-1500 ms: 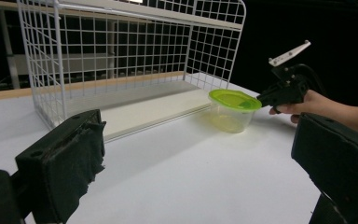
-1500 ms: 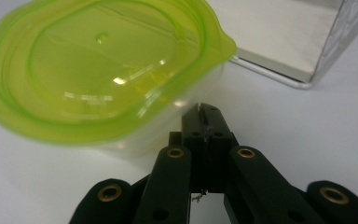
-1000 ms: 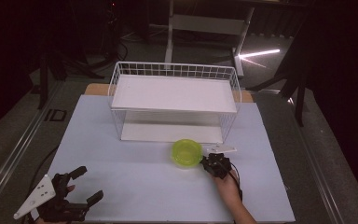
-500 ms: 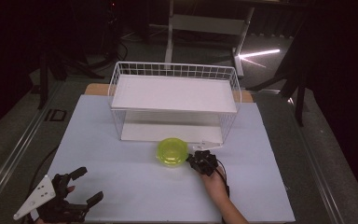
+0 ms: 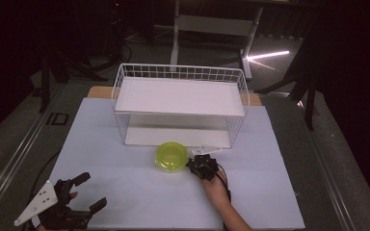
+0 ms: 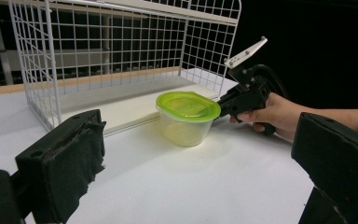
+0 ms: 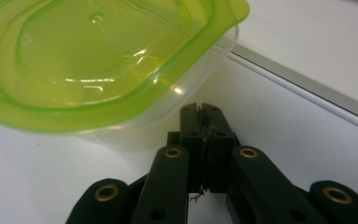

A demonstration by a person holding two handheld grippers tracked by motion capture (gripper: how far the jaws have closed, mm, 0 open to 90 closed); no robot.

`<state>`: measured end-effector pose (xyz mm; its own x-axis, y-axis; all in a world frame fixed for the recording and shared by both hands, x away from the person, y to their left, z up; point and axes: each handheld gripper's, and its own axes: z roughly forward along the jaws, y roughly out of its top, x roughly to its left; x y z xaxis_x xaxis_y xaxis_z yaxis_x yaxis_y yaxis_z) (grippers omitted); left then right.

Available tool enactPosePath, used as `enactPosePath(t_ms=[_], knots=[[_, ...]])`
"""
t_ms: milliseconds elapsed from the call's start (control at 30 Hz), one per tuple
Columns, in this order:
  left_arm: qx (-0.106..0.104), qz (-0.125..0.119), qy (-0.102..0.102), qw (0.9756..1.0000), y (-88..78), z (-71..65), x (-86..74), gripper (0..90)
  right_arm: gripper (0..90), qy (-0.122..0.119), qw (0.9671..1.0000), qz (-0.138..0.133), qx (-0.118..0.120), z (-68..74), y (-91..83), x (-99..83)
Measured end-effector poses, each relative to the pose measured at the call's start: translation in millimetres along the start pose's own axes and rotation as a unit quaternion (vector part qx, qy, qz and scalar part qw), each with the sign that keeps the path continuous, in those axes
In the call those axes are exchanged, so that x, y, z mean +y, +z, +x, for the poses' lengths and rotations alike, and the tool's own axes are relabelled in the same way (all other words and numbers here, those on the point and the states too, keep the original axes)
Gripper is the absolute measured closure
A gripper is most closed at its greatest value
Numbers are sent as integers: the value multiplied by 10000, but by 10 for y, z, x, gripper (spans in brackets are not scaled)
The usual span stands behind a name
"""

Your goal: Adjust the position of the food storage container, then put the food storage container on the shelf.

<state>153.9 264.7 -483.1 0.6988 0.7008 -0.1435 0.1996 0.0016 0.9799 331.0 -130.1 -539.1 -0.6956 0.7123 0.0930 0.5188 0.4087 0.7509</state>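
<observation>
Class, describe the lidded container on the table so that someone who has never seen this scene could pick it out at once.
Start at the white wire rack at the back of the pale table. Just in front of its lower shelf sits a small clear plastic tub with a lime-green lid, the only brightly coloured thing there, with the closed right gripper at its side.

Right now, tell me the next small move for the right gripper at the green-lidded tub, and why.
Probably keep nudging the tub toward the rack. The right gripper has its jaws shut, tips against the tub's clear wall just under the green lid, so it pushes rather than grips. The tub sits on the table just in front of the rack's lower shelf.
</observation>
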Motion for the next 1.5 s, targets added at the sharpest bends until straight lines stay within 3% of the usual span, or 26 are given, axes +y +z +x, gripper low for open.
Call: enactPosePath(t_ms=[233,267,300,400,433,467,533,667,733,833,867,1000,1067,1133,1233,1333,1433,1500], knots=[[-47,60,-39,10000,30,0,-14,36,738,40,9999,-96,-12,-8,-170,-42],[-43,113,1,9999,39,-5,-16,35,597,-132,9998,-144,32,22,-243,-43],[-37,183,40,9998,48,-11,-18,35,544,-197,9997,-149,73,38,-291,-43],[-98,380,98,9992,81,-36,-22,35,290,-202,9990,-197,339,53,-395,-54],[-98,380,98,9992,81,-36,-22,35,290,-202,9990,-197,339,53,-395,-54],[-167,526,92,9984,110,-52,-26,35,204,-414,9982,-231,369,94,-484,-77],[-236,638,77,9977,138,-66,-34,35,141,-434,9980,-212,403,119,-534,-90],[-355,703,80,9969,180,-84,-33,35,141,-463,9974,-241,495,157,-630,-113],[-588,742,15,9955,222,-116,11,35,143,-553,9977,-328,219,218,-737,-128],[-657,763,-40,9949,239,-123,28,35,146,-558,9976,-374,176,225,-765,-128],[-780,895,-89,9929,296,-143,61,35,162,-629,9973,-265,258,229,-844,-95],[-792,957,-114,9922,333,-148,85,35,203,-648,9971,-309,271,238,-903,-79],[-806,1030,-177,9912,382,-115,129,36,222,-623,9959,-627,172,257,-961,-68],[-804,1061,-214,9909,405,-100,143,43,219,-421,9969,-570,352,227,-966,-37],[-774,1037,-284,9912,506,-34,195,44,219,-325,9959,-655,535,207,-972,-15],[-781,1059,-297,9909,596,8,234,45,179,-345,9958,-668,518,237,-972,30],[-790,1076,-340,9905,713,50,278,55,141,-447,9973,-540,231,299,-935,73],[-776,1091,-372,9903,786,72,309,55,127,-393,9974,-568,190,314,-909,102]])
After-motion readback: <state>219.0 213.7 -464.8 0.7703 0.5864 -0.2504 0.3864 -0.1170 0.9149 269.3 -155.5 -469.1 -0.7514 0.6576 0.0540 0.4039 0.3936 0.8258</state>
